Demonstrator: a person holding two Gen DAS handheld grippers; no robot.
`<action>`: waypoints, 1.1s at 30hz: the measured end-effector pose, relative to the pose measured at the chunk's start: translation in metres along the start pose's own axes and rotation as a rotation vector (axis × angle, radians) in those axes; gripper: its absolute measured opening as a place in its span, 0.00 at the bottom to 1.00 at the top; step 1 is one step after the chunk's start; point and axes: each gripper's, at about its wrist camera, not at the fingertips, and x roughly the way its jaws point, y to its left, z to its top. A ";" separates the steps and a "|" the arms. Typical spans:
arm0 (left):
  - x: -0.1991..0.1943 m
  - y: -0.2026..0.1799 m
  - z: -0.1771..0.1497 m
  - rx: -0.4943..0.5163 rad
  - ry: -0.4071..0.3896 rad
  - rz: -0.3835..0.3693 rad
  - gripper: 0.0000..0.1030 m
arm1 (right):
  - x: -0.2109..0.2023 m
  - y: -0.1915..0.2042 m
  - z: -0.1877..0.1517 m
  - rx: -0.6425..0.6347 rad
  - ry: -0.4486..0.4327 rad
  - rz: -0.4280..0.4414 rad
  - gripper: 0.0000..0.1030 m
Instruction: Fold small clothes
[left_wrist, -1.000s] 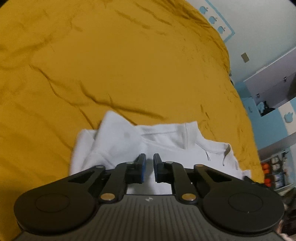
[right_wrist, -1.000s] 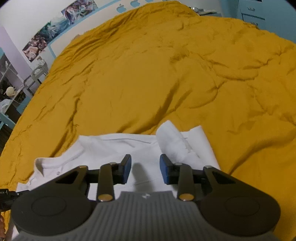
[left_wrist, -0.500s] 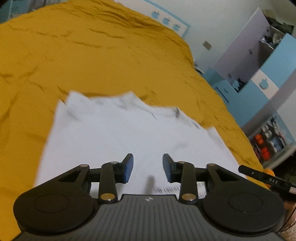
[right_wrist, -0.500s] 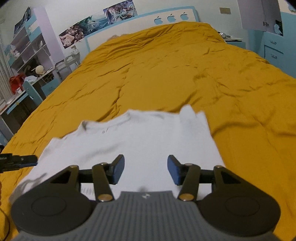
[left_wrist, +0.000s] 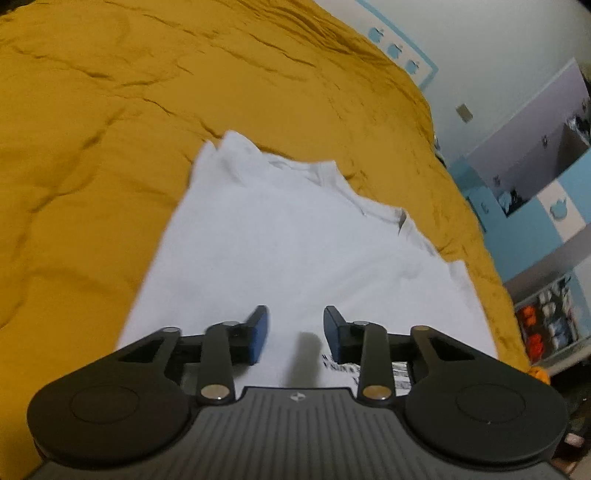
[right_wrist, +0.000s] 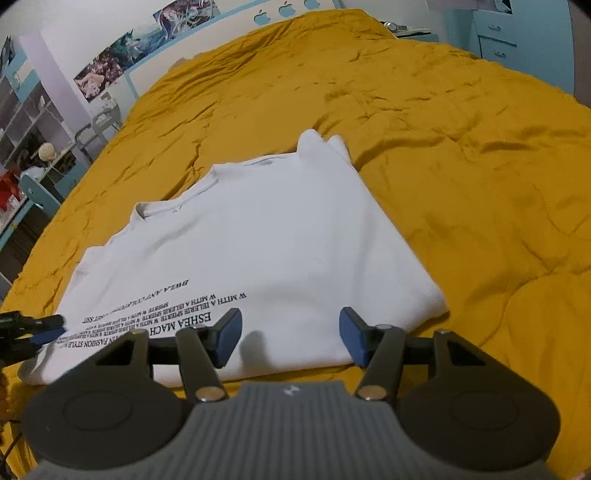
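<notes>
Left gripper (left_wrist: 295, 332) and right gripper (right_wrist: 290, 336): jaws apart, empty, above near edge of white T-shirt (right_wrist: 258, 240) on yellow bedspread (right_wrist: 461, 147).

**White T-shirt laid flat on the bed**

A white T-shirt (right_wrist: 258, 251) is spread flat on the mustard bedspread (right_wrist: 461, 147), collar at the far end. Black printed lettering (right_wrist: 162, 314) is seen near its near-left edge, and one sleeve is bunched at the far corner.
</notes>
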 end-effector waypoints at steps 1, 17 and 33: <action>-0.010 -0.001 -0.002 -0.006 -0.016 -0.009 0.42 | -0.001 0.002 0.002 0.009 -0.002 0.000 0.55; -0.016 0.006 -0.023 -0.071 0.016 0.085 0.50 | -0.012 0.000 -0.005 0.090 -0.022 0.011 0.70; -0.069 -0.119 -0.039 0.158 -0.045 0.296 0.69 | -0.091 0.167 -0.004 -0.292 -0.031 -0.093 0.79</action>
